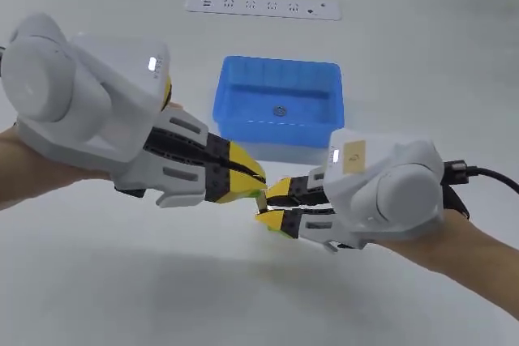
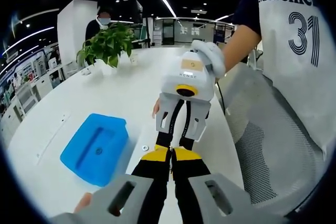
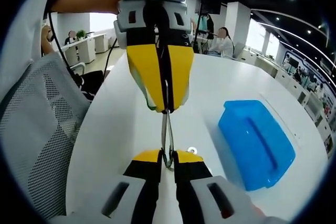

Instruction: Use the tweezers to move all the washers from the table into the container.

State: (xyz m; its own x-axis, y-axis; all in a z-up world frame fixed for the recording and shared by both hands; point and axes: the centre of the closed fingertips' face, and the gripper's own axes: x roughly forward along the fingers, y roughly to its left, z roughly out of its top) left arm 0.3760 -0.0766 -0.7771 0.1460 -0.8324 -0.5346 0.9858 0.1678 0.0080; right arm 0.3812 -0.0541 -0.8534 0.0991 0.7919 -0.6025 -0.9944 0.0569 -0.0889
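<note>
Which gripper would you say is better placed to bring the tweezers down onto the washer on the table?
Probably the right gripper: it is shut on the tweezers, with the washer on the table just beside its jaws. The left gripper clamps their other end.

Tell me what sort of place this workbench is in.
Probably an open-plan office or showroom: a long white table with a potted plant, a mesh chair beside it, and people at desks farther off.
</note>
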